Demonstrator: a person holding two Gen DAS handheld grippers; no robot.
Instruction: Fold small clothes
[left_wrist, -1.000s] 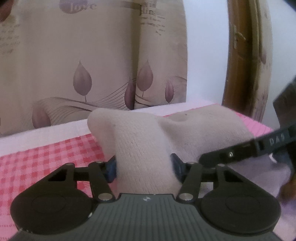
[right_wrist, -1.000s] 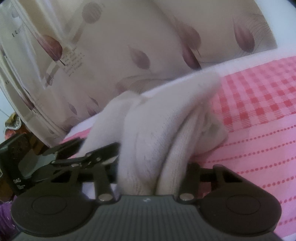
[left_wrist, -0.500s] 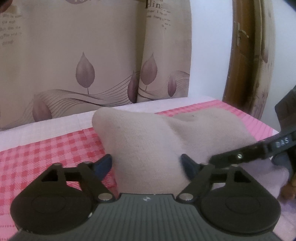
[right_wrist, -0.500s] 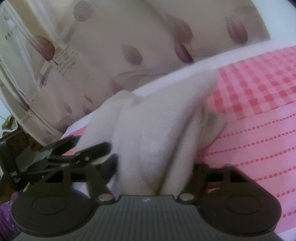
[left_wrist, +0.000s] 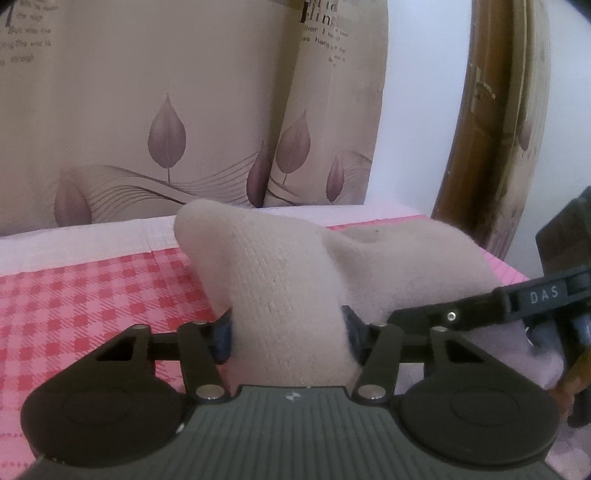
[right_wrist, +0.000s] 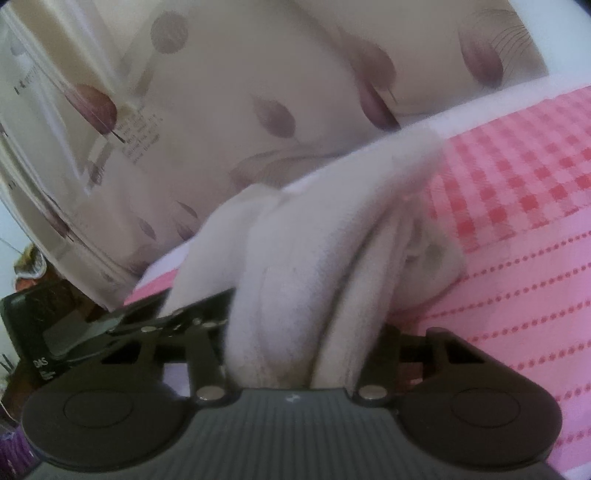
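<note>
You hold two hand-held grippers, left (left_wrist: 290, 326) and right (right_wrist: 301, 332). Between them you see one cream knit garment (left_wrist: 288, 280), on one pink sheet (left_wrist: 92, 295), before one leaf-print curtain (left_wrist: 166, 110).

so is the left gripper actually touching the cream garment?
Touching. In the left wrist view the left gripper is closing, and both blue pads press into the cream garment, which is pinched narrow between them.
</note>
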